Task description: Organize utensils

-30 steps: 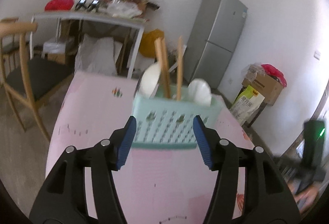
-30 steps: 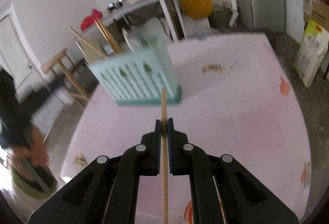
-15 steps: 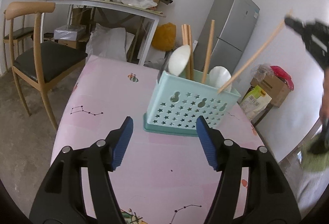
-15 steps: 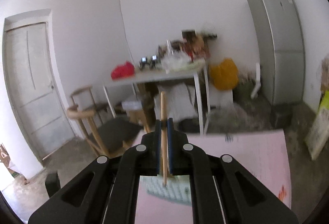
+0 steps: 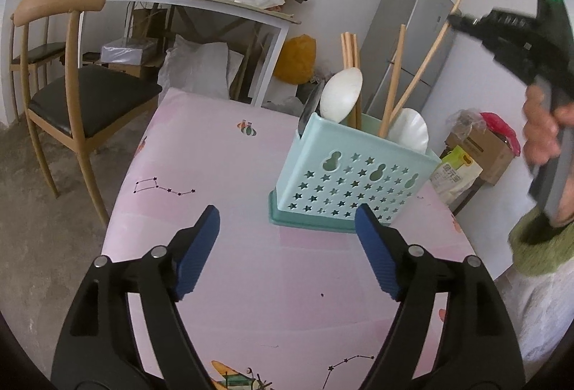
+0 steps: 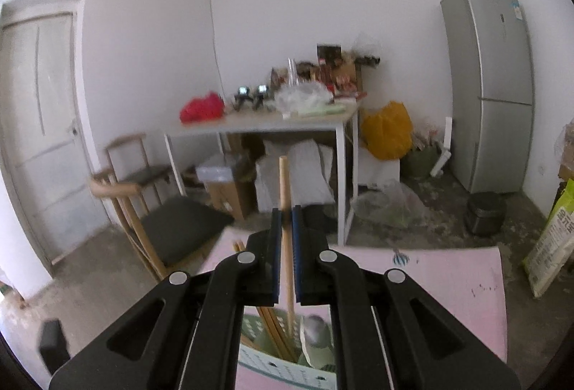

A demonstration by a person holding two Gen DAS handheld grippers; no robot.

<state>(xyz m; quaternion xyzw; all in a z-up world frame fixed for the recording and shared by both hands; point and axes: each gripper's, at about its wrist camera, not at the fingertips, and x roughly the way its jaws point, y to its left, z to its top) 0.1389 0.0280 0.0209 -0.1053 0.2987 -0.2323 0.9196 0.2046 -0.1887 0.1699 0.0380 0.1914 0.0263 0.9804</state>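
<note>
A teal star-punched utensil basket (image 5: 353,180) stands on the pink table (image 5: 222,196). It holds wooden chopsticks (image 5: 349,56) and two white spoons (image 5: 340,96). My left gripper (image 5: 287,246) is open and empty, just in front of the basket. My right gripper (image 6: 286,228) is shut on a wooden chopstick (image 6: 285,196) above the basket (image 6: 287,365). In the left wrist view that chopstick (image 5: 423,67) slants down with its lower end inside the basket.
A wooden chair (image 5: 64,81) stands left of the table. Behind are a cluttered white table (image 5: 215,3), a grey fridge (image 5: 405,46) and a yellow bag (image 5: 296,60). Boxes and bags (image 5: 477,146) lie on the floor at the right.
My right gripper has lowered the chopstick so that its lower end went into the basket. My left gripper has pulled back a little from the basket.
</note>
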